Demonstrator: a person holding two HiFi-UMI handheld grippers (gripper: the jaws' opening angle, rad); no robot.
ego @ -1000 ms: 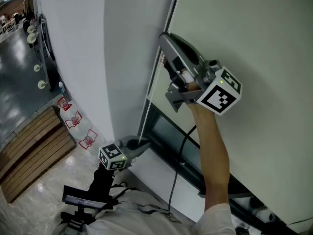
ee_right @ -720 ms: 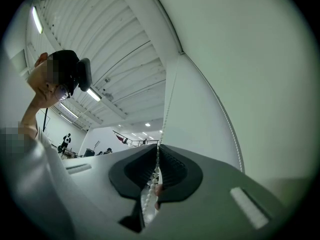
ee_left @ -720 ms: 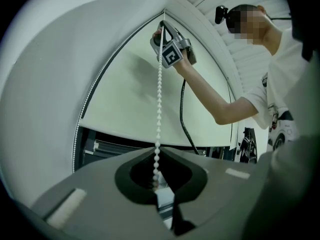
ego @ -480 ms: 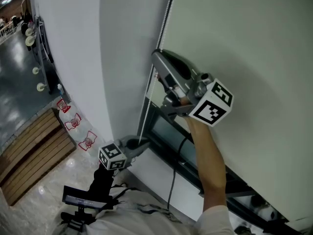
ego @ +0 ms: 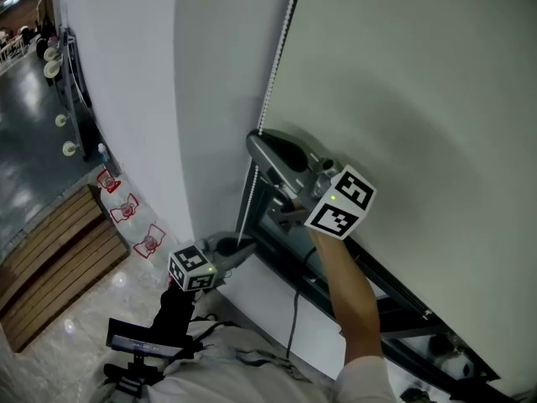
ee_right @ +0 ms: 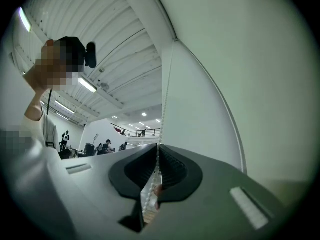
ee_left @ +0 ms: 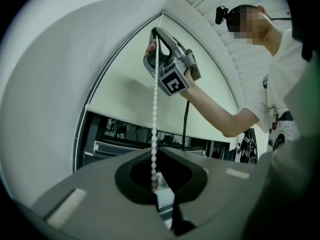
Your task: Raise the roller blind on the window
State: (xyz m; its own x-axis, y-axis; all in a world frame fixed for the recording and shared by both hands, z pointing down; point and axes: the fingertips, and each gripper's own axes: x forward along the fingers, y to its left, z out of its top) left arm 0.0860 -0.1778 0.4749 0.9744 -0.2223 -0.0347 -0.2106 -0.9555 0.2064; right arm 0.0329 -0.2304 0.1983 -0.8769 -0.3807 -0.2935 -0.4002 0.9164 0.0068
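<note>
The pale roller blind (ego: 403, 99) covers the window, and its white bead chain (ego: 277, 65) hangs down its left edge. My right gripper (ego: 254, 141) is shut on the chain about halfway up, its marker cube toward me. Lower down, my left gripper (ego: 247, 248) is shut on the same chain near the sill. In the left gripper view the bead chain (ee_left: 155, 109) runs from the right gripper (ee_left: 156, 34) straight down into the left gripper (ee_left: 155, 154). In the right gripper view the bead chain (ee_right: 164, 109) drops between the closed jaws of the right gripper (ee_right: 158, 149).
A white wall (ego: 126, 99) stands left of the window. Dark glass shows below the blind's bottom bar (ego: 377, 280). A black cable (ego: 294, 326) hangs from my right arm. Wooden decking (ego: 50, 259) and a black stand (ego: 143, 338) lie on the floor below.
My right gripper has come down along the blind's left edge with the bead chain in it. The left gripper has stayed where it was.
</note>
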